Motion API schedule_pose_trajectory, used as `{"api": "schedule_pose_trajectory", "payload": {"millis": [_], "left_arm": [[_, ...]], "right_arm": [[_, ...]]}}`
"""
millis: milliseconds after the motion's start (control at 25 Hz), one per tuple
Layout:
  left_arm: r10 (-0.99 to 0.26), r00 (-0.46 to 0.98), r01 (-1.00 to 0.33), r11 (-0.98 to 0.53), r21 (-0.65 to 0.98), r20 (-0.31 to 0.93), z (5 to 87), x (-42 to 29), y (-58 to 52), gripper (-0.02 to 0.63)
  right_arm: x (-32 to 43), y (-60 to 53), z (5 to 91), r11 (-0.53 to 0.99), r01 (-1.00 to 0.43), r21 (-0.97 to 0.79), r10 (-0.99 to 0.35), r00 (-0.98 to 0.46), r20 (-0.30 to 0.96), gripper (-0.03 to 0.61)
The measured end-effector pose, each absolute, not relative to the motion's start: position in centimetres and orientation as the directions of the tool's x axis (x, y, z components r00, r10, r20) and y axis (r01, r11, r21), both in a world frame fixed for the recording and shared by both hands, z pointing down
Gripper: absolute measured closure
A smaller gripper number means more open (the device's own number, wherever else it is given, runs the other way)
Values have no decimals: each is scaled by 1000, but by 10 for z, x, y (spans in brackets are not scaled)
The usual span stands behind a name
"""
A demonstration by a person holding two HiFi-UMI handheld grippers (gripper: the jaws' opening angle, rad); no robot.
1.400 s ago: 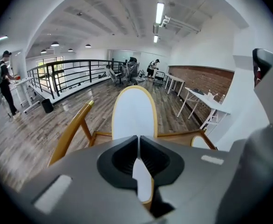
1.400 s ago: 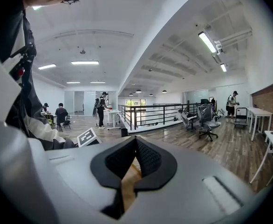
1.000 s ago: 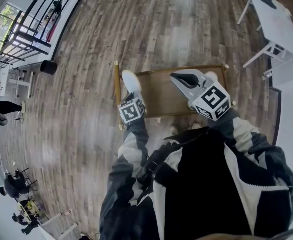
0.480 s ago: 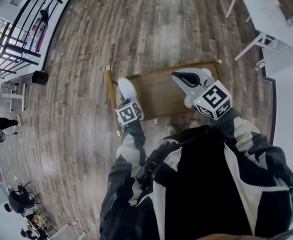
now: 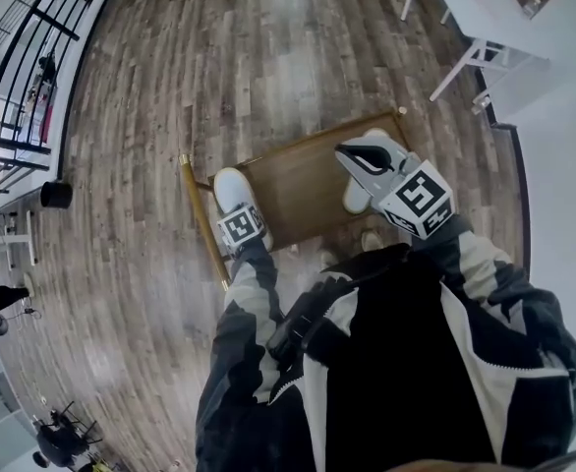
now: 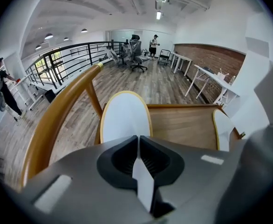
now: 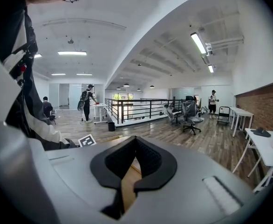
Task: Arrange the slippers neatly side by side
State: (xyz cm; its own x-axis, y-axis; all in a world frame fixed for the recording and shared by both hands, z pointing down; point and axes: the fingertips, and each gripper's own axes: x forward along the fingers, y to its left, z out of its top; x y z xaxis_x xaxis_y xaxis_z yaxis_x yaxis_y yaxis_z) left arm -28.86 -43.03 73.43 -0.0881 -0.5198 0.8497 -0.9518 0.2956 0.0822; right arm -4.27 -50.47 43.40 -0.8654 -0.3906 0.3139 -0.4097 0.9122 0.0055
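Observation:
One white slipper (image 5: 229, 189) (image 6: 125, 115) with a yellow rim lies at the left end of a low wooden shelf (image 5: 298, 180) (image 6: 185, 125). My left gripper (image 5: 235, 207) (image 6: 138, 144) is shut on its near edge and points steeply down. The second white slipper (image 5: 355, 198) (image 6: 222, 125) lies at the shelf's right end, partly hidden under my right gripper (image 5: 347, 149). The right gripper (image 7: 135, 155) hangs above it, shut with nothing in it; only wood shows through its slit.
A rounded wooden rail (image 5: 201, 226) (image 6: 57, 115) runs along the shelf's left side. White tables (image 5: 475, 8) stand at the far right, a black bin (image 5: 56, 195) and a black railing (image 5: 23, 67) at the left. Office chairs (image 6: 137, 59) and people stand far off.
My left gripper has sunk with the slipper toward the shelf's left end. The right gripper stays over the other slipper, shifted only slightly. The head view has swung, so the shelf looks tilted.

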Motion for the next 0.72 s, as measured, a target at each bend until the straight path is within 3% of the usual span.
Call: {"api": "schedule_pose_trajectory", "payload": {"millis": [520, 720], "left_arm": [[-430, -48, -956, 281, 84, 902, 773, -279, -436, 564], [-465, -62, -961, 268, 73, 883, 763, -281, -443, 398]], "right_arm": [[-14, -509, 439, 874, -486, 19, -462, -816, 348, 574], [-17, -506, 437, 880, -475, 16, -451, -824, 343, 574]]}}
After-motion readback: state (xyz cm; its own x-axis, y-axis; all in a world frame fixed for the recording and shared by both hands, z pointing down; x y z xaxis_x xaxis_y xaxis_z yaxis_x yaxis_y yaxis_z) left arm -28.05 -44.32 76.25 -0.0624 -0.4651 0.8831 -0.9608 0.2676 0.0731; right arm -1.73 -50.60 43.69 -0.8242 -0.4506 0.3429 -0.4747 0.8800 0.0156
